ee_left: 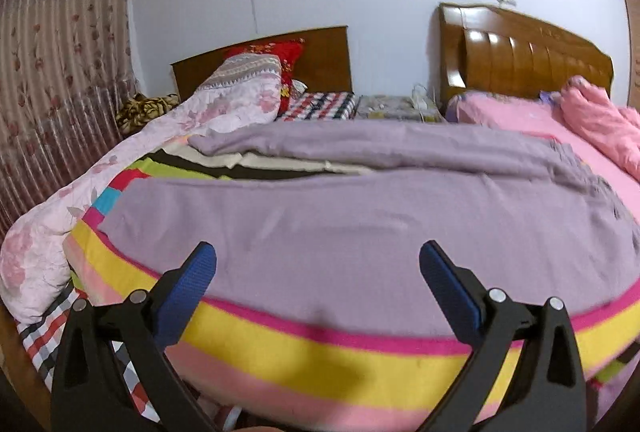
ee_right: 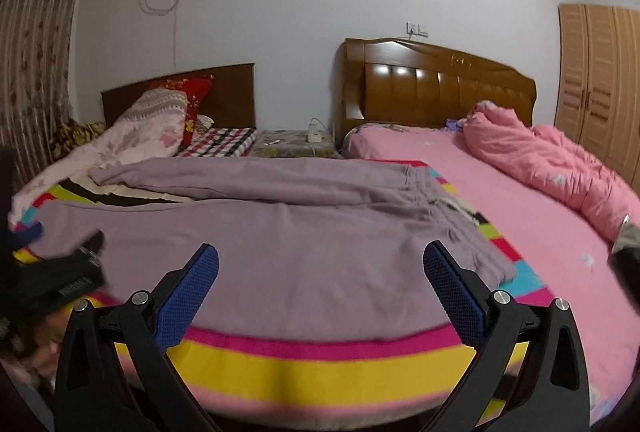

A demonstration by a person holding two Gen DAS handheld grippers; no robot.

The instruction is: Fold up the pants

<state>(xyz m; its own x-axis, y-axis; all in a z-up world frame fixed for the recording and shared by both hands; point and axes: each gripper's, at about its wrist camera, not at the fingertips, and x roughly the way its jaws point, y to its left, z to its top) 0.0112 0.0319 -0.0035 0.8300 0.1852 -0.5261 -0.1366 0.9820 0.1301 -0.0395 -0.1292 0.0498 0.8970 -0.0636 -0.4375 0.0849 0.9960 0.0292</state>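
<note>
Beside pants, pink quilt crowds bed.

pants: right end, past the waistband, cut off by the left wrist view's rim
striped blanket: largely hidden under the pants; near edge behind the gripper frames
left gripper: left of the pants, blurred, mostly cut off by the right wrist view's edge; jaw state unclear there
dark object: right of the pants, at the rim, blurred, unidentifiable
</note>
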